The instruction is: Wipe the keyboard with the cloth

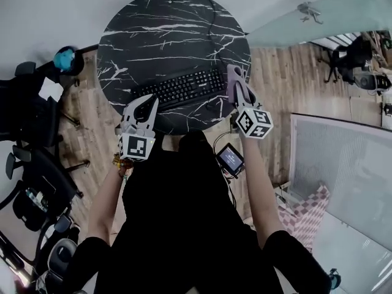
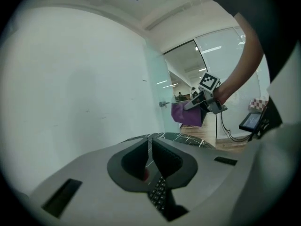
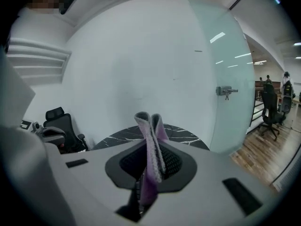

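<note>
On the round marble table the keyboard lies along the near edge, within easy reach of the person standing there, which suits wiping from that side. The right gripper has its jaws clamped on the cloth, folded double so that a thick fold stands up past the tips and a tail hangs below. Held so, it offers a soft pad for the keys instead of bare plastic, I judge. In the head view that gripper hangs over the keyboard's right end, though whether the cloth already touches the keys is hard to say from above. The left gripper has its jaws pressed together with nothing between them. It sits over the table's near left part, just beside the keyboard's left end, likely placed to steady the keyboard against sliding while the other wipes. Wiping does not look begun; the next move is probably to lower the cloth onto the keys at the right end.
</note>
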The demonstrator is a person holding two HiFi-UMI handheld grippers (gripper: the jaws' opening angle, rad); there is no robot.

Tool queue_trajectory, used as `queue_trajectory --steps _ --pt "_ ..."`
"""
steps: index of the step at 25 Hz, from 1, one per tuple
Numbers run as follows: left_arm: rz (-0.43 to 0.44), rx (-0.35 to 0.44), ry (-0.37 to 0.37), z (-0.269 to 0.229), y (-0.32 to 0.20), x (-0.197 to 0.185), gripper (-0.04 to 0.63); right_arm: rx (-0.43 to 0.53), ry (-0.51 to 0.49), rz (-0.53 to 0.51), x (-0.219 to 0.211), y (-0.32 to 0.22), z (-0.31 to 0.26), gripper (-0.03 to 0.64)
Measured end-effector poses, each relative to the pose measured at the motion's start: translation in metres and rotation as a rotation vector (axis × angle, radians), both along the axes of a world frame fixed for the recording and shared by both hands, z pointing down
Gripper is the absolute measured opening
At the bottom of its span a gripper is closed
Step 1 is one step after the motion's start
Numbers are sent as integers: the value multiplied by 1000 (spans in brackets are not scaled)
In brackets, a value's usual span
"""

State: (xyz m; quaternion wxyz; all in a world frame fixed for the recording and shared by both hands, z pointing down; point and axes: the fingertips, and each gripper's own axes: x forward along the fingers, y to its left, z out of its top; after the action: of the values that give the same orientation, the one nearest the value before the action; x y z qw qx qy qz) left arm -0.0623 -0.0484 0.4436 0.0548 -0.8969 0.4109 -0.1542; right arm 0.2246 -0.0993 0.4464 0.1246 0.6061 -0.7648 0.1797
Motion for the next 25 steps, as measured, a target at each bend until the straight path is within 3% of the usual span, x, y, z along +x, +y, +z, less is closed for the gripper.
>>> queue_trajectory --steps 3,8,12,19,25 --pt "27 -53 -27 27 -3 -8 31 -48 32 25 17 -12 23 51" --pt "51 -148 -144 88 -6 -15 31 -94 106 25 33 -34 70 51" --pt "4 -219 -176 125 -7 -25 38 -159 162 -25 44 -50 108 52" --pt "-67 -368 -205 167 7 -59 139 -294 167 -24 59 -64 162 51" --pt "13 -464 -268 202 27 -55 219 -362 155 -33 55 -72 186 51"
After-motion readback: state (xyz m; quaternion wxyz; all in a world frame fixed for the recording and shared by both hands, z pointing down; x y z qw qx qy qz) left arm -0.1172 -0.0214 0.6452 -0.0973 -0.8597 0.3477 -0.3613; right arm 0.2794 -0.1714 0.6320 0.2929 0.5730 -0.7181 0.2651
